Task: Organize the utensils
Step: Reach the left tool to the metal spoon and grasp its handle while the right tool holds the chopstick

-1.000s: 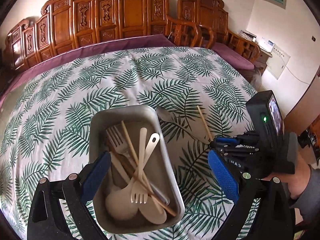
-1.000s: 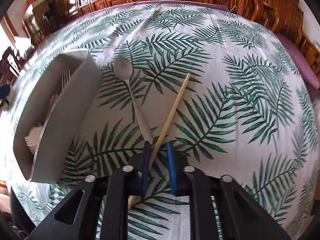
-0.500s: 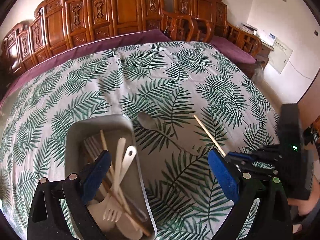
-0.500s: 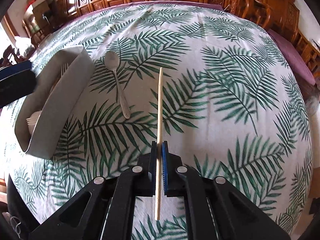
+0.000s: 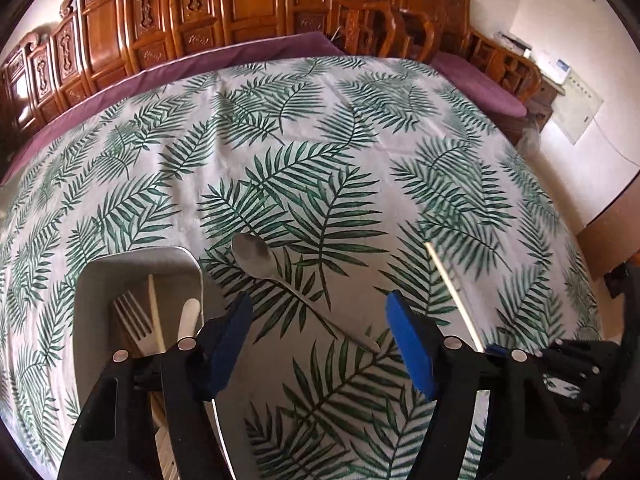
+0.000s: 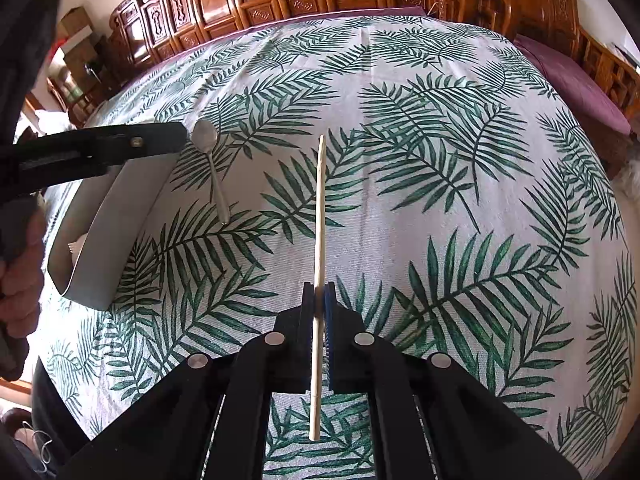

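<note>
Tray is seen at left, already loaded with utensils. Left gripper has moved off it; jaws have just been narrowing, empty, above spoon. Right gripper has lifted 1 chopstick, pinched. Spoon pickup likely next.

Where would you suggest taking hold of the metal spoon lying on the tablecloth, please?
Grip the spoon at mid-handle, coming straight down from above with the pads across the shaft. It lies flat beside the tray, so only its thin handle offers two opposed sides; the bowl is too wide and shallow. The left claw, jaws just narrowing, is empty above it.
</note>
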Action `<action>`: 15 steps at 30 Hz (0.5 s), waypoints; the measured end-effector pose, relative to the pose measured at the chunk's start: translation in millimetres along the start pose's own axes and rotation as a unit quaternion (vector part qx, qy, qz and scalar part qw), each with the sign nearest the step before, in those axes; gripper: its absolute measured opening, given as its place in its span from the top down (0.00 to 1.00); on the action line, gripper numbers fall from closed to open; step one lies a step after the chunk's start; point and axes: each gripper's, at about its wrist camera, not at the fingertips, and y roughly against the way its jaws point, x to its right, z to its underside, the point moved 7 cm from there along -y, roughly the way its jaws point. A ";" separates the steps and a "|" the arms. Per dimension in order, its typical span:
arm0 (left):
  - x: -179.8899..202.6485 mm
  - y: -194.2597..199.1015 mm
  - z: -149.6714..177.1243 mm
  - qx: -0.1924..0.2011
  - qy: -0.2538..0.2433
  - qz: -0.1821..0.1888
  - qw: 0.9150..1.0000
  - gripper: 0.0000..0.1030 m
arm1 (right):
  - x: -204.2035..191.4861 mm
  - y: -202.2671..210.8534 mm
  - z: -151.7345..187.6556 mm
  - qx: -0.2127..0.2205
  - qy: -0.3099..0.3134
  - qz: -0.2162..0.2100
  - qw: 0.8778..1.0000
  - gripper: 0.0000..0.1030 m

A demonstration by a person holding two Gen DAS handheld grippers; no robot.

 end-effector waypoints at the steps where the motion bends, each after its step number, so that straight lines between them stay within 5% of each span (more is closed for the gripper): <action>1: 0.5 -4.7 -0.5 -0.005 0.000 -0.001 1.000 0.46 | 1.1 -0.2 0.7 0.001 0.001 0.001 1.000 0.94; 15: -13.8 -44.0 -1.2 -0.059 0.027 -0.043 0.997 0.70 | 0.7 3.8 -3.2 0.018 0.002 -0.007 1.000 0.94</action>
